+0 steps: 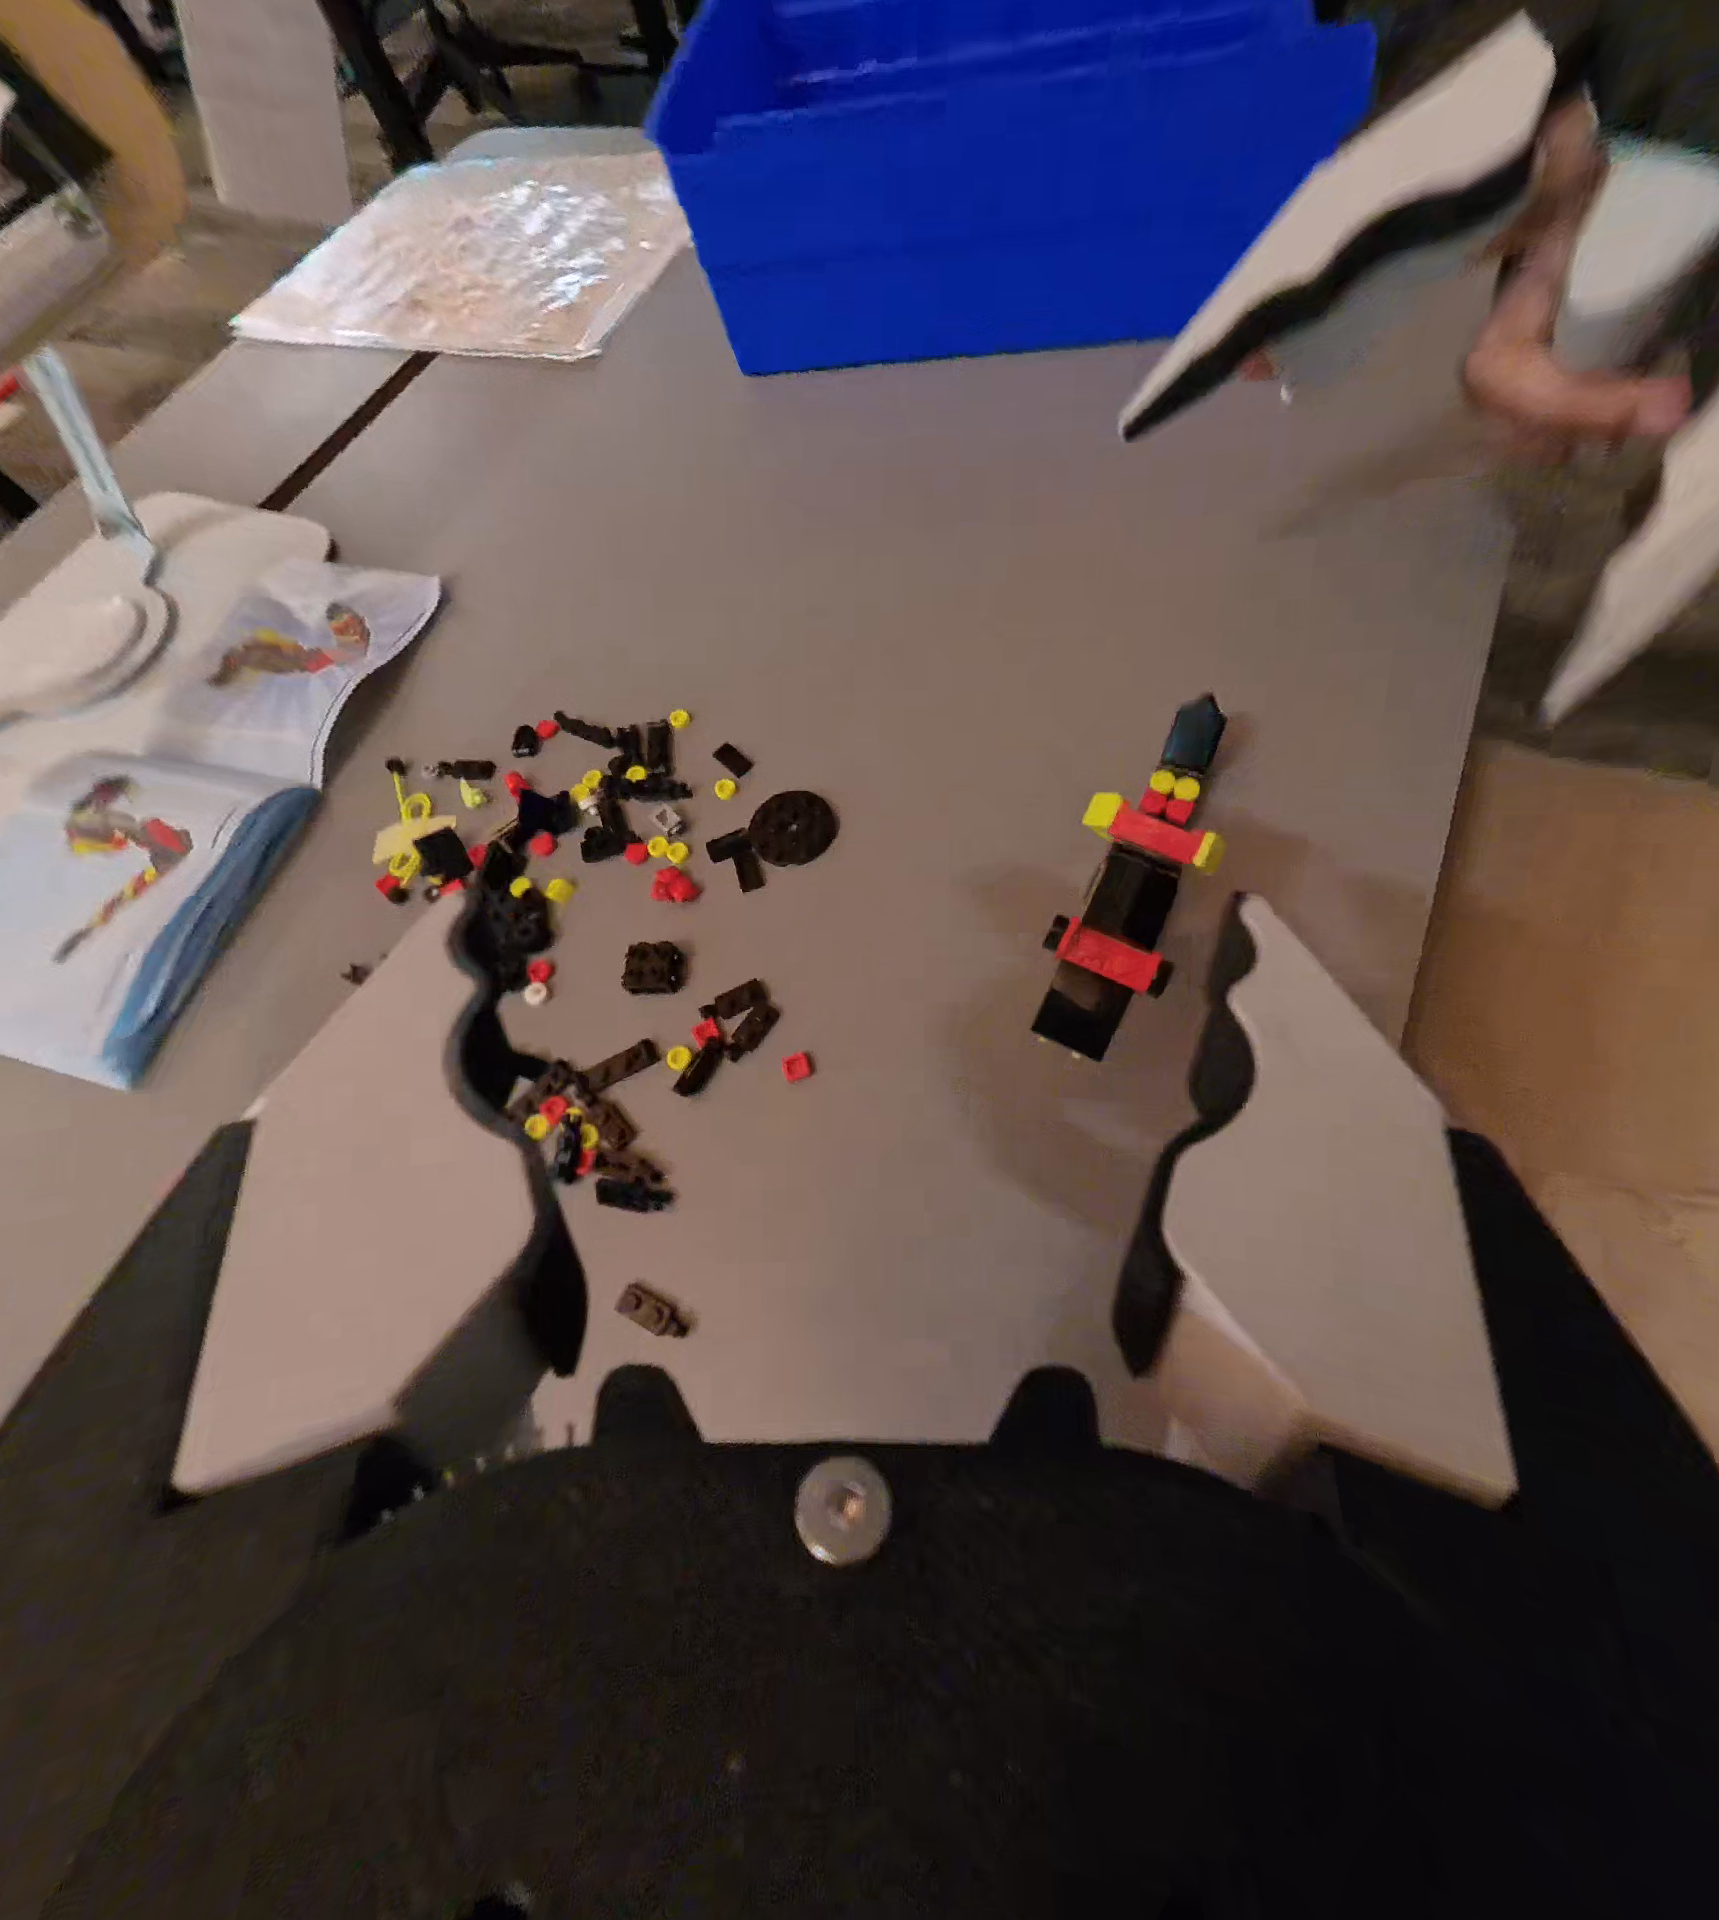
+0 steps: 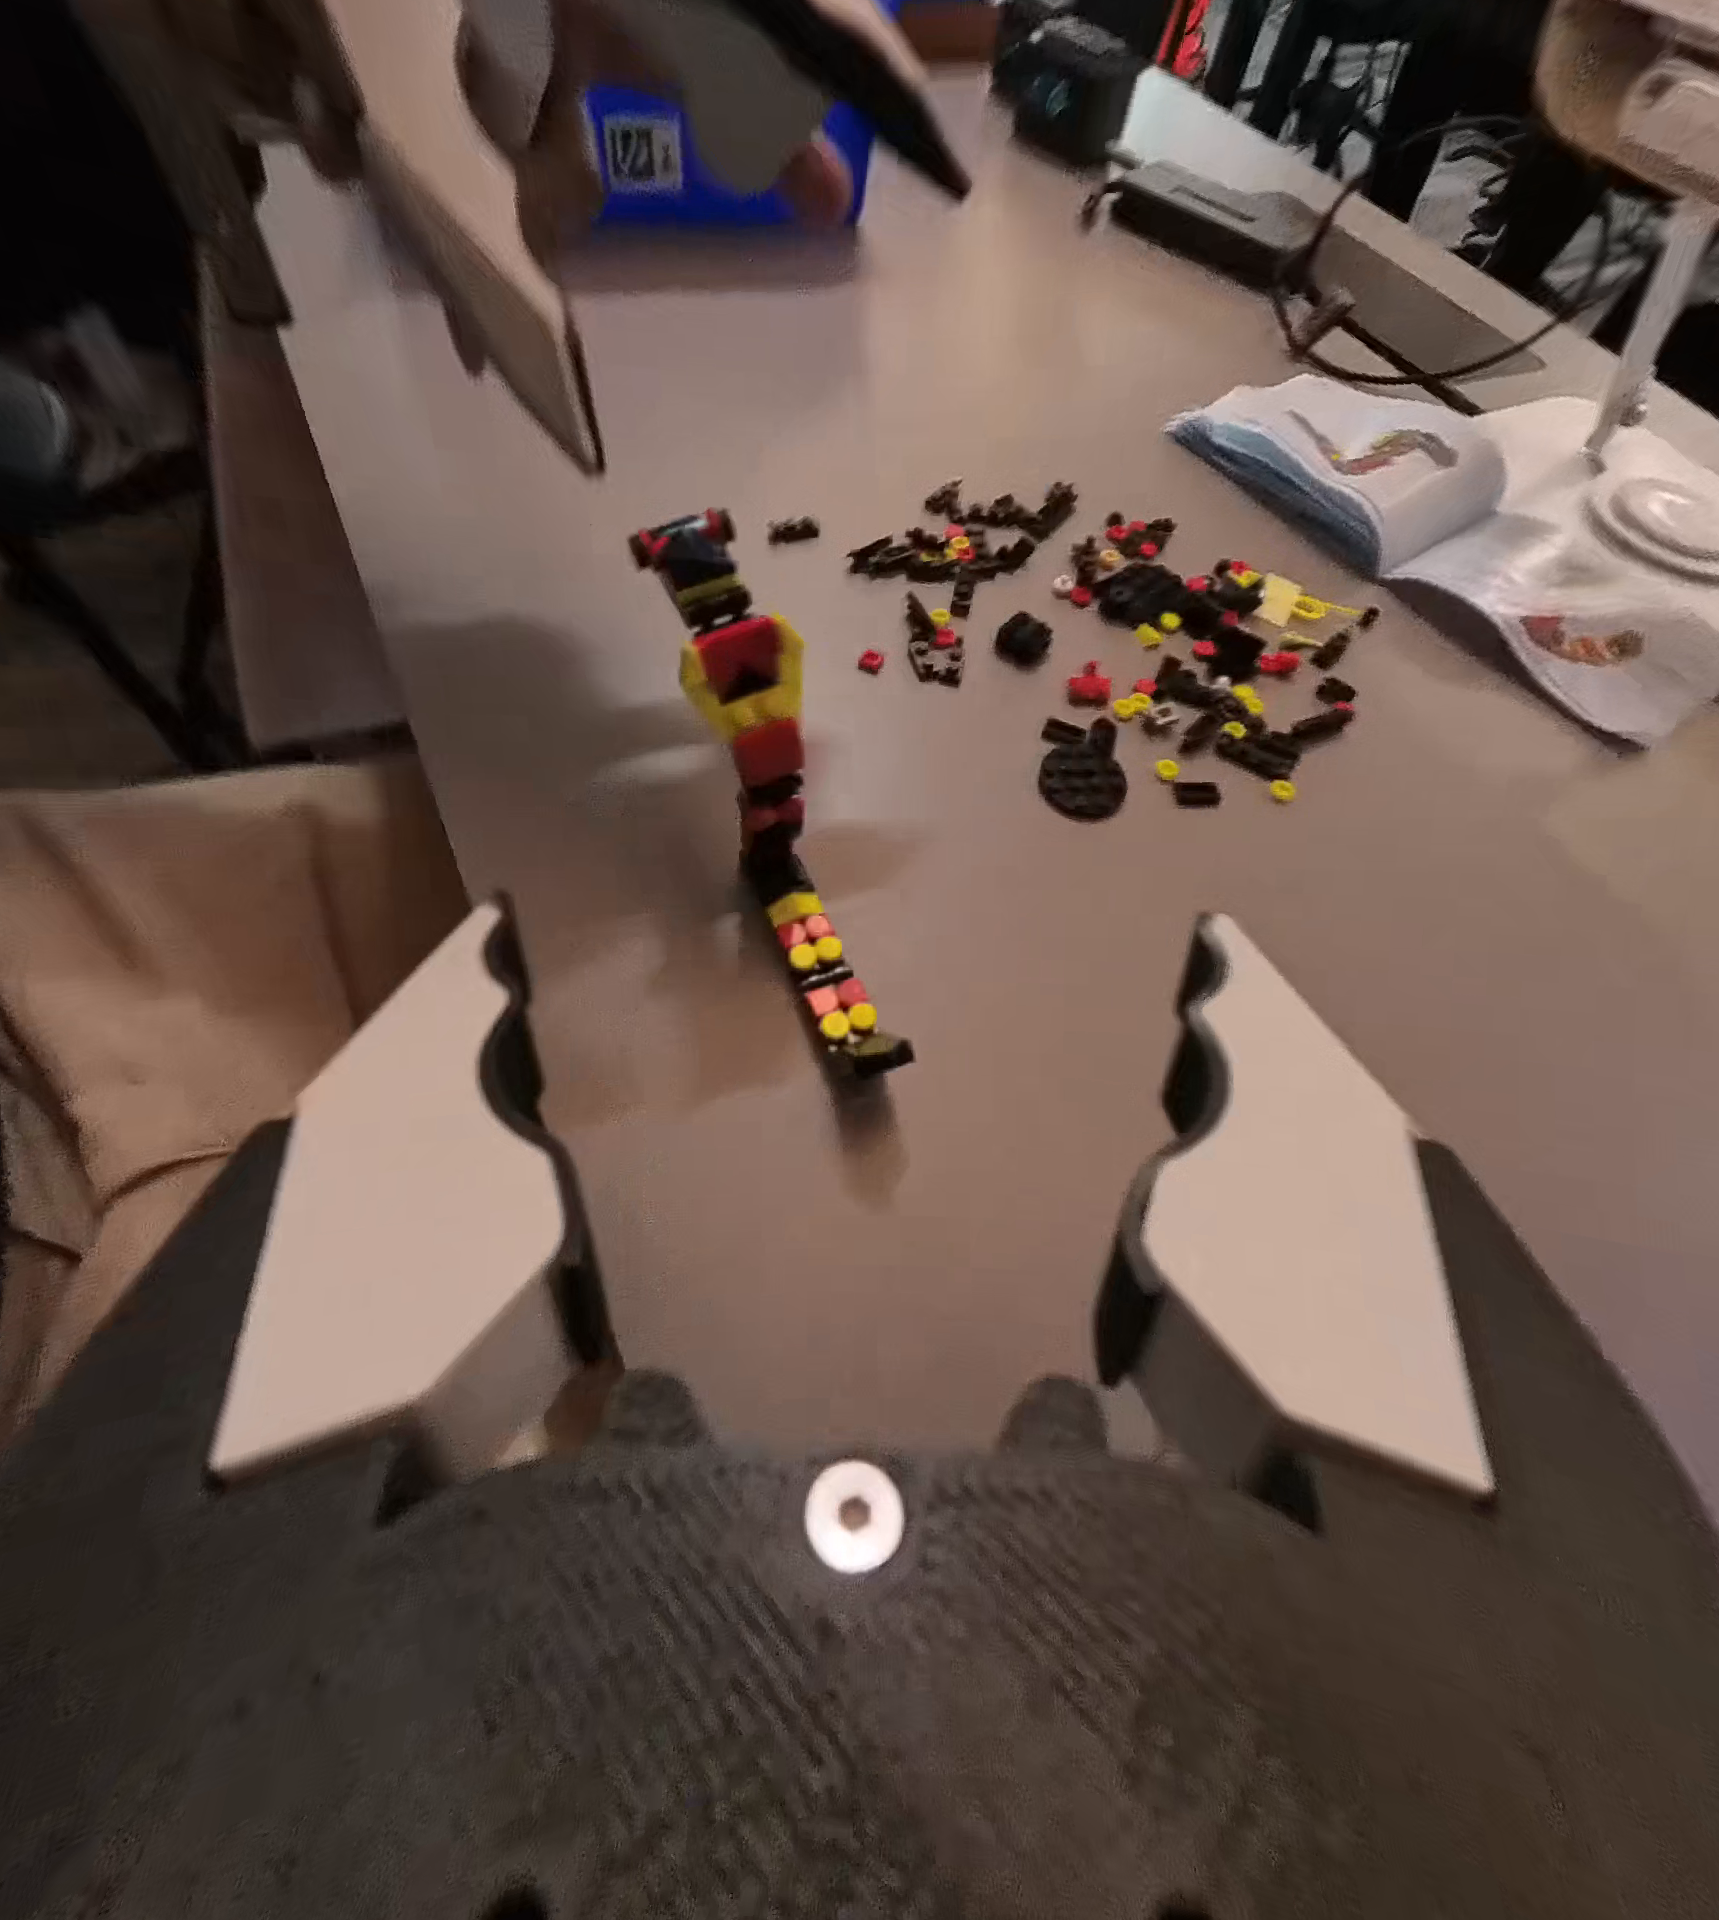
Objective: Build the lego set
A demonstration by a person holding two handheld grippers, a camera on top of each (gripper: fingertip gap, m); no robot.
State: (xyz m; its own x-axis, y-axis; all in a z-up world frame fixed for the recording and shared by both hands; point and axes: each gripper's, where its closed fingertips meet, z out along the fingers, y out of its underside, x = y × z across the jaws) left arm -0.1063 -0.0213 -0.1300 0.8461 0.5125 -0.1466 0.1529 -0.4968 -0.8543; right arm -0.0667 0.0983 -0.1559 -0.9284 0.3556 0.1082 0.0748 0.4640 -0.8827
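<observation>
Both grippers, left gripper and right gripper, gape wide, empty; only left view shows blue bin

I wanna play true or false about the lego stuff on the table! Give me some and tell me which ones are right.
1. The left gripper is holding a brick. False: it is open and empty, above the table.
2. The long red, yellow and black lego model lies apart from the pile of loose pieces. True.
3. The instruction booklet is closed. False: it lies open beside the pile.
4. A blue bin sits at the far end of the table. True.
5. The right gripper is shut on the model. False: it is open, with the model's end lying near its fingertips.
</observation>
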